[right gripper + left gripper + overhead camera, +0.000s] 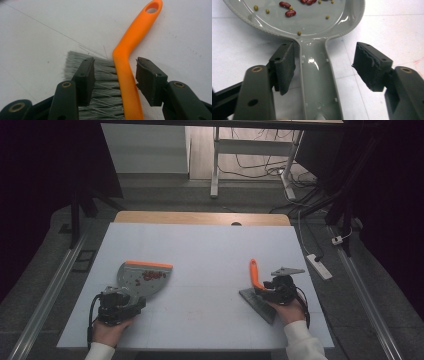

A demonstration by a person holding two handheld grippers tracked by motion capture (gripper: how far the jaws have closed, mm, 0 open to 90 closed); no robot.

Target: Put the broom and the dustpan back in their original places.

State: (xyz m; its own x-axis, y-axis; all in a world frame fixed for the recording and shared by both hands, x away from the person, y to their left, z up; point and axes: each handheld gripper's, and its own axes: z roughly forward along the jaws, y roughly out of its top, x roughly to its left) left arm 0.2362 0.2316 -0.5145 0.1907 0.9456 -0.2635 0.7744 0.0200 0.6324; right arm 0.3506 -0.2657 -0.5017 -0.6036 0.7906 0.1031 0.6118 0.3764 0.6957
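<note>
We see the left claw (324, 70) standing wide astride the handle of the grey plastic dustpan (142, 280), whose long axis runs straight ahead. The right claw (115, 80) gapes wide around the orange-handled grey-bristled brush (130, 55) lying on the white counter (210, 245). No writing is legible.
</note>
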